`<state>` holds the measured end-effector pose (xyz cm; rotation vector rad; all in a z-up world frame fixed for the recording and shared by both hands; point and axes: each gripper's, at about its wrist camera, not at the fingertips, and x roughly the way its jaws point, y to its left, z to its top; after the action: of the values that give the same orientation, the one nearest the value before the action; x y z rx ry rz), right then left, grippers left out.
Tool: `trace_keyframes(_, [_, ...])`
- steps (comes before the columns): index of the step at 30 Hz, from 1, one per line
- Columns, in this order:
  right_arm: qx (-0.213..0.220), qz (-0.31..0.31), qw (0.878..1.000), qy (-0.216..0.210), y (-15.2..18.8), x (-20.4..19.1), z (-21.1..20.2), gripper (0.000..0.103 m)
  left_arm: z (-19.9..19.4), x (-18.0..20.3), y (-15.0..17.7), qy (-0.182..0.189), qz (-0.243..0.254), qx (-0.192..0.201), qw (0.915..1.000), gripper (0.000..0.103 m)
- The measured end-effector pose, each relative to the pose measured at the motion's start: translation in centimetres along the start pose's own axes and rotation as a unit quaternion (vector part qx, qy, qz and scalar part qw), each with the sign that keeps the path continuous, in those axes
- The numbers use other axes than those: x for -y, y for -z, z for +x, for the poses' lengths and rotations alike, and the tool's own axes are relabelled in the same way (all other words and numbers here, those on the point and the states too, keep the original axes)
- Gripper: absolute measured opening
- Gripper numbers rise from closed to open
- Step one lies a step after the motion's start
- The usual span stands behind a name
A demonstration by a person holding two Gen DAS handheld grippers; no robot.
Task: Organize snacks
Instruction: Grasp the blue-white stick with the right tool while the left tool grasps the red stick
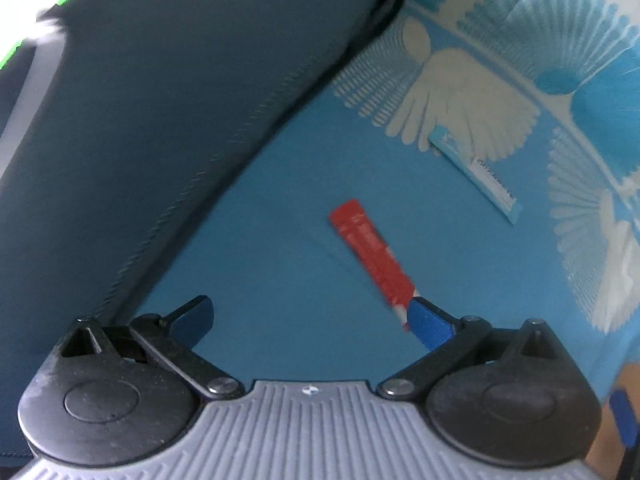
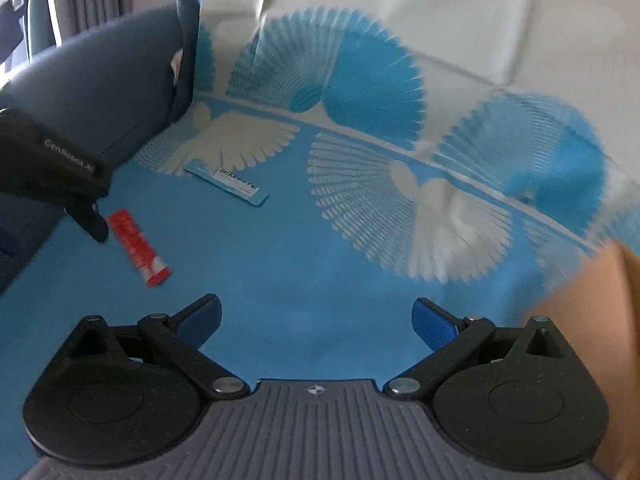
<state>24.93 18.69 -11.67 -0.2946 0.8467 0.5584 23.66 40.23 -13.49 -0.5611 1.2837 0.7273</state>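
Blue patterned cloth (image 2: pixel 280 264) is carrying 2 snack sticks: a red stick (image 1: pixel 374 256) and a light-blue stick (image 1: pixel 474 168), lying near each other but apart, close to a dark padded cushion (image 1: pixel 160 100). We are judging this as the reach-in step, nothing picked up yet. Left tool (image 1: pixel 308 320) is spread wide and holding nothing; its right fingertip (image 1: pixel 430 322) is sitting over the near end of the red stick, contact unclear. Right tool (image 2: pixel 316 320) is also released and empty, well apart from both sticks. Next move, we are guessing: centre the left tool across the red stick, then clench. Blur is smearing the print on both wrappers, so brands are unreadable. A tan shape (image 2: pixel 592 320) at the right edge is cut off; possibly a box, we cannot tell.
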Motion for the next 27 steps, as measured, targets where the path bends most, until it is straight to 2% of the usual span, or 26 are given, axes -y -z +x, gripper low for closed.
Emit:
trace_keyframes(4, [0.009,-0.022,0.999,-0.03,-2.8,-0.1,5.0,0.101,2.1,1.7,-1.2,-0.003,0.002,-0.021,0.9998,0.103])
trace_keyframes(9, [0.016,-0.119,0.991,-0.049,-4.7,-2.0,10.8,0.101,5.3,2.1,-2.1,-0.029,0.015,-0.048,0.9983,0.103])
trace_keyframes(10, [0.017,-0.135,0.989,-0.055,-5.1,-2.3,11.7,0.101,6.0,1.6,-2.3,-0.016,0.006,-0.055,0.9983,0.103])
trace_keyframes(12, [0.038,-0.146,0.986,-0.073,-5.7,-2.6,12.9,0.103,6.0,0.7,-2.6,-0.003,-0.024,-0.054,0.9983,0.103])
trace_keyframes(18, [0.085,-0.196,0.972,-0.093,-7.6,-4.4,14.8,0.102,6.0,-0.1,-2.9,0.002,-0.055,-0.036,0.9978,0.103])
trace_keyframes(20, [0.088,-0.198,0.97,-0.109,-7.9,-4.4,15.2,0.1,6.0,-0.2,-2.8,0.004,-0.061,-0.031,0.9976,0.103])
trace_keyframes(21, [0.081,-0.187,0.971,-0.125,-8.1,-4.1,15.4,0.096,5.9,-0.5,-2.6,0.007,-0.068,-0.027,0.9973,0.103])
trace_keyframes(23, [0.063,-0.148,0.971,-0.178,-8.3,-3.0,15.4,0.068,5.9,-0.7,-2.7,0.01,-0.082,-0.025,0.9963,0.103])
trace_keyframes(24, [0.067,-0.136,0.971,-0.183,-8.1,-2.8,15.0,0.057,5.7,-0.9,-2.7,0.006,-0.075,-0.025,0.9969,0.103])
trace_keyframes(25, [0.072,-0.137,0.971,-0.18,-7.9,-2.8,14.6,0.032,5.6,-0.7,-2.4,0.001,-0.064,-0.023,0.9977,0.103])
trace_keyframes(26, [0.071,-0.128,0.974,-0.173,-7.7,-2.8,14.2,0.02,5.5,-0.5,-2.2,-0.001,-0.058,-0.019,0.9981,0.103])
trace_keyframes(27, [0.065,-0.112,0.978,-0.164,-7.6,-2.7,13.9,0.02,5.2,-0.4,-1.6,0.001,-0.054,-0.015,0.9984,0.1])
